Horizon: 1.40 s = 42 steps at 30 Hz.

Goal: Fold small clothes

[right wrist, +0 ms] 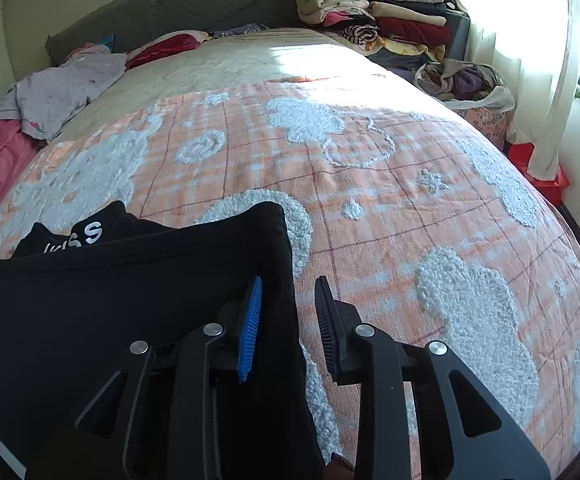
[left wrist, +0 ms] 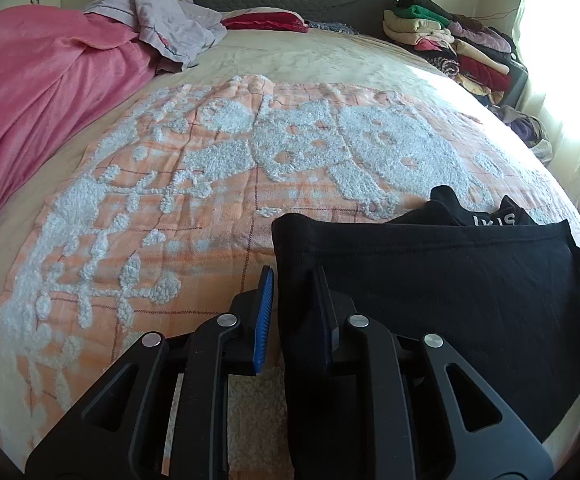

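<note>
On the bed [left wrist: 250, 60], both tongs [left wrist: 292, 308] [right wrist: 288, 312] stand slack around the black garment's [left wrist: 450, 280] near corners; next, smooth and refold.

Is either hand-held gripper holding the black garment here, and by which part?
Neither grips it. The left hand-held gripper and right hand-held gripper each straddle a side edge of the black garment, but their pads stand apart from the cloth.

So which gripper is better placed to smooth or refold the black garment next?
Probably the left gripper: the black cotton garment still lies between its slightly parted fingers. The right gripper stands wider, with only the cloth's edge in its gap, mostly above the orange-and-white bedspread.
</note>
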Tool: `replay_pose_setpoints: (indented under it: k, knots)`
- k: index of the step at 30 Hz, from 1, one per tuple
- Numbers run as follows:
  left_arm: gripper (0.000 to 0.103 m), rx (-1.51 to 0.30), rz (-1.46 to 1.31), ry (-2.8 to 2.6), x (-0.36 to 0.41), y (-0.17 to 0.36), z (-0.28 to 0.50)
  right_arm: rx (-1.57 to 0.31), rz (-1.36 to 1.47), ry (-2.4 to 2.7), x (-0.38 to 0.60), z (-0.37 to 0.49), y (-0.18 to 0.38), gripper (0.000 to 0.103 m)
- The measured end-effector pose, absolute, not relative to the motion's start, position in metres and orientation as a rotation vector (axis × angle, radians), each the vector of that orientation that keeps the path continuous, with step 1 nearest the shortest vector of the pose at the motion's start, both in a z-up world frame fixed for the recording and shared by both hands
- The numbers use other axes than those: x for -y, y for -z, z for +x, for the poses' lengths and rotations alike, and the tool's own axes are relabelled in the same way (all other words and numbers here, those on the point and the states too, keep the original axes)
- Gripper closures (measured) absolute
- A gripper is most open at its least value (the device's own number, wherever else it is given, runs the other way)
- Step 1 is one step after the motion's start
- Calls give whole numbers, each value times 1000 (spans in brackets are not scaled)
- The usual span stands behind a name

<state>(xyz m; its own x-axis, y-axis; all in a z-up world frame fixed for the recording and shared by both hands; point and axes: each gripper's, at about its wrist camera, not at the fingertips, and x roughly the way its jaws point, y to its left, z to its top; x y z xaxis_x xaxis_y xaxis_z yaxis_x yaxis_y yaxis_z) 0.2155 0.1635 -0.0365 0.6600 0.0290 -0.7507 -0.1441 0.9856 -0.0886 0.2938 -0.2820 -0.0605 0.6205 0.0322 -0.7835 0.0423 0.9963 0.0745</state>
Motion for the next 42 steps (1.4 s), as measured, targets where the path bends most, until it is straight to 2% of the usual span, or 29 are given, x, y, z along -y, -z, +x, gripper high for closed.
replay_pose_setpoints:
  k: [5, 11, 13, 19, 22, 27, 30, 42]
  knots:
    - [88, -847, -145, -102, -162, 35, 211, -905, 103, -2, 286, 286, 58, 69]
    - [82, -849, -146, -109, -161, 34, 204, -900, 112, -17, 286, 273, 52, 61]
    - [79, -848, -143, -113, -161, 32, 200, -894, 115, -17, 287, 267, 50, 57]
    - [70, -822, -145, -131, -165, 17, 185, -861, 128, -37, 285, 245, 39, 56]
    - [60, -800, -139, -125, -164, 4, 174, -836, 132, -51, 282, 233, 30, 46]
    - [49, -761, -140, -110, -151, -10, 151, -805, 128, -95, 272, 214, 15, 45]
    - [45, -763, -140, -94, -139, -10, 139, -795, 103, -121, 262, 203, 10, 40]
    - [37, -811, -132, -55, -95, 6, 120, -807, 40, -230, 219, 180, 11, 39]
